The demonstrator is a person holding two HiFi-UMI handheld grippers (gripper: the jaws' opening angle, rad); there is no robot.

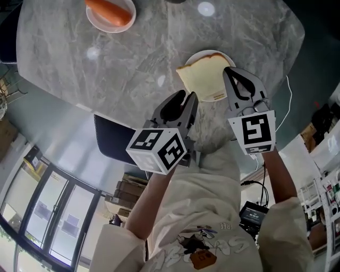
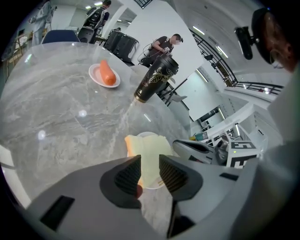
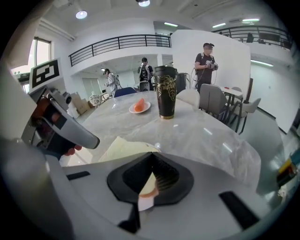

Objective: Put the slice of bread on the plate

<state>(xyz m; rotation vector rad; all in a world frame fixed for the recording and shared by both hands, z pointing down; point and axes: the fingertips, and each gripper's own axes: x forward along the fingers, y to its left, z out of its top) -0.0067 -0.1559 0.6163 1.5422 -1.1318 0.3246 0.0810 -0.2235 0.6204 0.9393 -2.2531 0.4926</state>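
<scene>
A pale slice of bread [image 1: 202,79] lies across a white plate [image 1: 215,53] near the marble table's front edge, covering most of it. My right gripper [image 1: 227,70] is shut on the bread's right edge; in the right gripper view the bread [image 3: 124,147] runs into the closed jaws [image 3: 151,161]. My left gripper [image 1: 190,96] sits just left of and below the bread, open, with nothing between its jaws. In the left gripper view the bread [image 2: 147,150] and the plate rim [image 2: 149,134] show beyond the gap [image 2: 150,165]. Whether the bread rests fully on the plate I cannot tell.
A carrot on a small white plate [image 1: 110,11] sits at the table's far side. A black tumbler [image 2: 156,77] stands beyond the bread. A dark blue chair [image 1: 114,138] is tucked under the table's near edge. People stand in the background.
</scene>
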